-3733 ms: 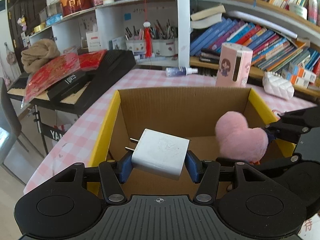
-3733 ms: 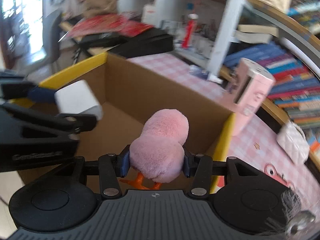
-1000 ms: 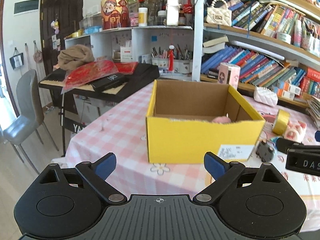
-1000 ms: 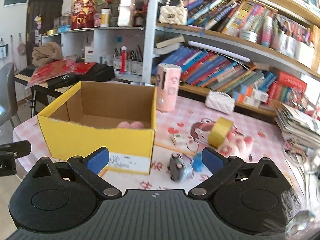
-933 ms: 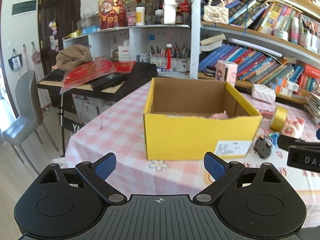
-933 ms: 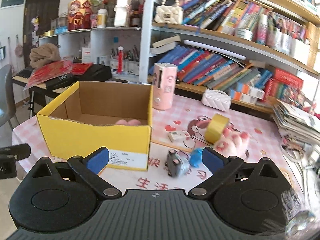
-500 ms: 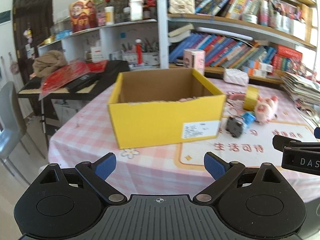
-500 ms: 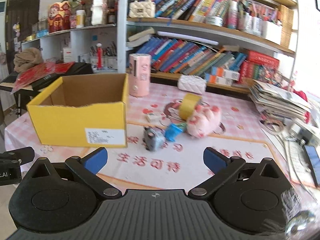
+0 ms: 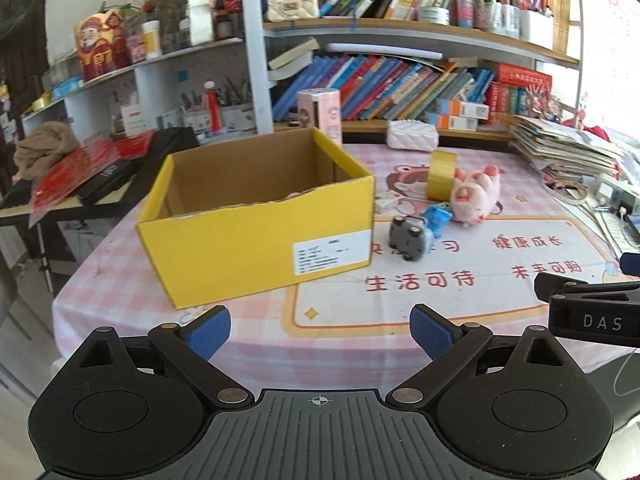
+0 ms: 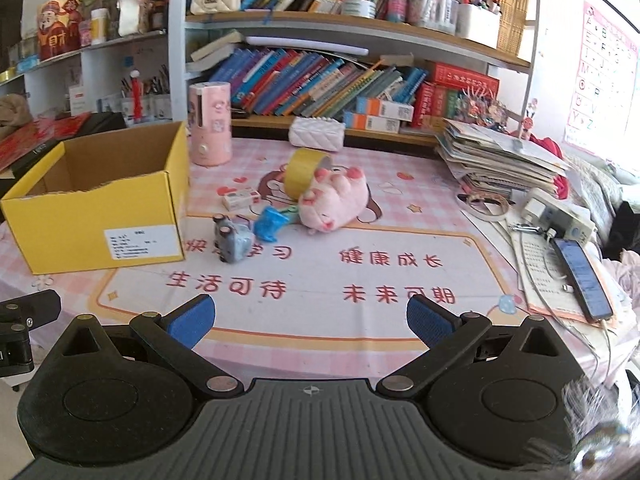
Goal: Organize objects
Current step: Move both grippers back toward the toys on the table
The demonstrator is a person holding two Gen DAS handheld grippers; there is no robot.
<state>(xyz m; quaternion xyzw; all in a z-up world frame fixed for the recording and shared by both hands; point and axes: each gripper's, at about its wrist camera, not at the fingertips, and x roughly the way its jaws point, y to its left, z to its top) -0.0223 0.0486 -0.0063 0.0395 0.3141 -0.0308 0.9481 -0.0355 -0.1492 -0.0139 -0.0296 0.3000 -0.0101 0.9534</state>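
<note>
A yellow cardboard box (image 9: 256,236) (image 10: 100,220) stands open on the pink checked table; a sliver of pink plush shows inside it. To its right lie a grey toy car (image 9: 410,237) (image 10: 233,238), a blue toy (image 9: 438,218) (image 10: 270,222), a pink plush pig (image 9: 476,194) (image 10: 334,200), a gold tape roll (image 9: 440,174) (image 10: 304,172) and a small white box (image 10: 241,198). My left gripper (image 9: 320,332) is open and empty, held back off the table's near edge. My right gripper (image 10: 310,320) is open and empty too, over the near mat.
A pink cylinder (image 10: 210,124) and a white quilted pouch (image 10: 317,133) stand at the back by the bookshelves. Stacked papers (image 10: 500,160), a power strip (image 10: 560,216) and a phone (image 10: 582,272) crowd the right edge. A keyboard with red packets (image 9: 88,168) sits left.
Both grippers let go of the white charger and pink plush in the box, opened, and pulled back from it. Both views have since swung right toward the loose toys.
</note>
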